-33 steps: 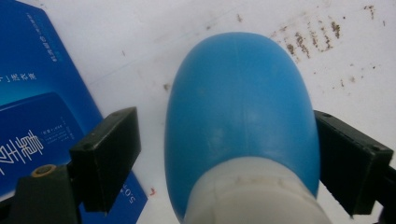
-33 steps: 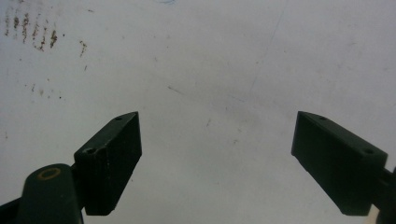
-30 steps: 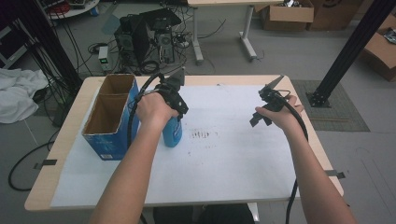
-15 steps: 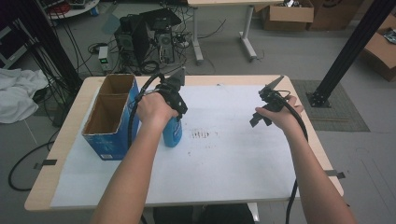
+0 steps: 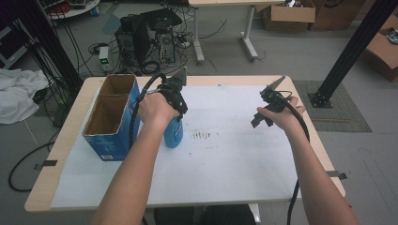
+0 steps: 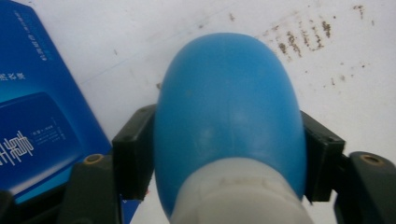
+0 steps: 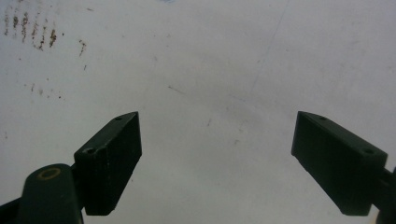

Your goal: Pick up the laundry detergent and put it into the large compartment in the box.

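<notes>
Closing in just now, left gripper point(image 6: 224, 154) clamps the blue bottle point(image 6: 226, 107) beside the box point(image 5: 110, 117) at nine o'clock, right gripper point(image 7: 217, 158) wide open and idle — lift comes next, I'd say

Lab, computer tower point(image 5: 141, 40), cables point(image 5: 61, 51), boxes point(image 5: 286, 14)

The smooth, egg-shaped blue plastic bottle point(image 6: 227, 107) has a rounded, glossy body that narrows into a pale whitish collar at one end. In the left gripper view the black pads press its two flanks, having just closed in on it. From the high view the bottle point(image 5: 172, 133) stands on the white paper sheet point(image 5: 225, 164) covering the counter, just beside the tall blue cardboard box point(image 5: 109, 140) with its open, two-compartment top, and near a patch of small dark specks on the paper.
</notes>
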